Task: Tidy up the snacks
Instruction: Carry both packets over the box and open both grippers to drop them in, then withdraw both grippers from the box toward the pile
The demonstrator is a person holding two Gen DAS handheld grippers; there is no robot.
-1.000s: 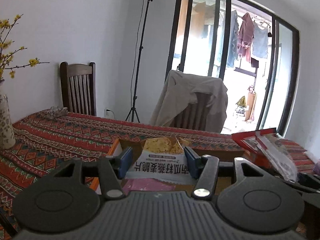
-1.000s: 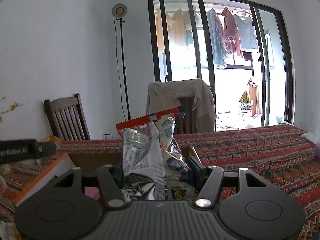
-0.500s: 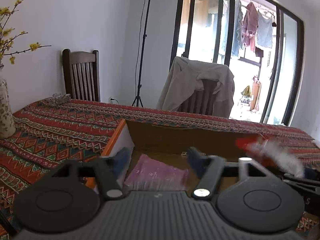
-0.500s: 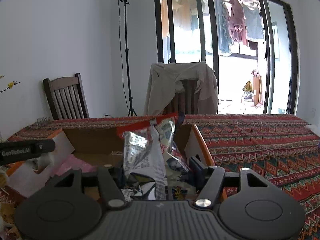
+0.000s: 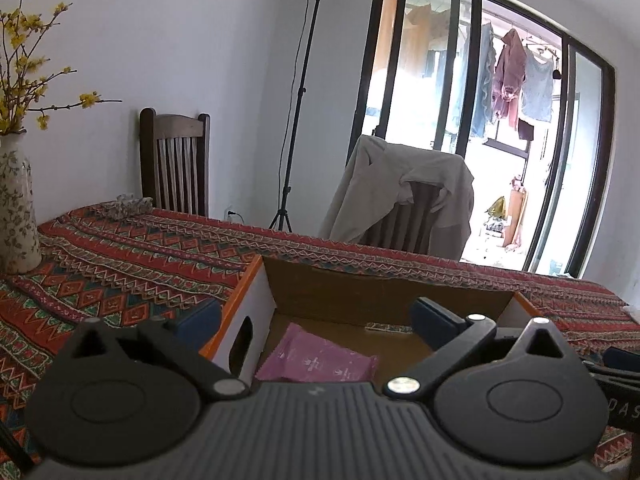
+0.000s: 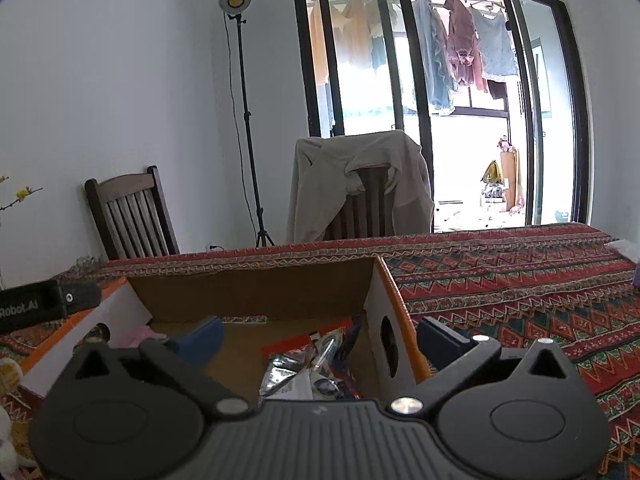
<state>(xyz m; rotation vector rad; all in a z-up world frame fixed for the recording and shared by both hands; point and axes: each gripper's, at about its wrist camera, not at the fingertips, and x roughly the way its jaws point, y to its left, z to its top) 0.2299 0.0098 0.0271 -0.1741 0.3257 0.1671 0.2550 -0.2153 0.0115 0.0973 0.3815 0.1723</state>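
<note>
An open cardboard box (image 5: 256, 300) with orange edges sits on the patterned tablecloth. A pink packet (image 5: 320, 360) lies on its floor. My left gripper (image 5: 314, 316) hangs over the box's left wall, its jaws opening, with nothing held between them. In the right wrist view a silver and red snack bag (image 6: 304, 368) lies inside the box (image 6: 260, 292) at its right end. My right gripper (image 6: 318, 336) is above it, jaws opening and apart from the bag, its right finger outside the box wall. The pink packet (image 6: 140, 334) shows at the box's left end.
A flowered vase (image 5: 16, 216) with yellow blossoms stands at the table's left. Two wooden chairs (image 5: 176, 164) stand beyond the table, one draped with a beige jacket (image 5: 400, 192). A light stand (image 5: 296, 120) is by the wall. Bare tablecloth (image 6: 520, 280) stretches to the right of the box.
The white and yellow snack pack has left the left jaws and is out of view. The silver bag has dropped from the right jaws into the box. Both pairs of jaws have spread wide.
</note>
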